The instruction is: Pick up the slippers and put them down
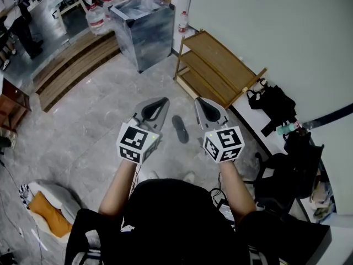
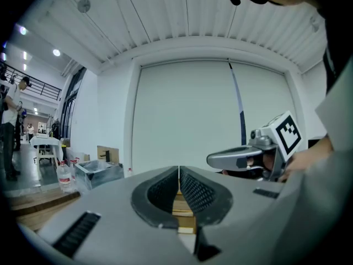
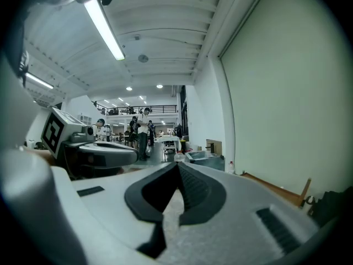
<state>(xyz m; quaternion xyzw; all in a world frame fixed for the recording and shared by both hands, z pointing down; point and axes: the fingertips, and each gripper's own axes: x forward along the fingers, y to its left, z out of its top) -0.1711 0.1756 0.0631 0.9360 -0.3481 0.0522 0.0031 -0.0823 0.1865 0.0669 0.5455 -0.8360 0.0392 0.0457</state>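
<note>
One dark slipper (image 1: 180, 128) lies on the grey floor, seen in the head view between and below the two grippers. My left gripper (image 1: 162, 100) is held level to the slipper's left, jaws shut and empty. The right gripper (image 1: 200, 100) is level on the slipper's right, also shut with nothing in it. In the left gripper view, that gripper's (image 2: 178, 168) tips meet, with wooden slats showing through the gap behind them. In the right gripper view, that gripper's (image 3: 178, 164) tips touch as well. Neither gripper view shows the slipper.
A low wooden rack (image 1: 218, 68) stands against the white wall ahead on the right. A shiny bin (image 1: 144, 32) and water bottles (image 1: 96, 18) stand beyond it. Black bags (image 1: 276, 106) lie at the right. Wooden steps (image 1: 77, 65) run along the left. People (image 3: 143, 131) stand far off.
</note>
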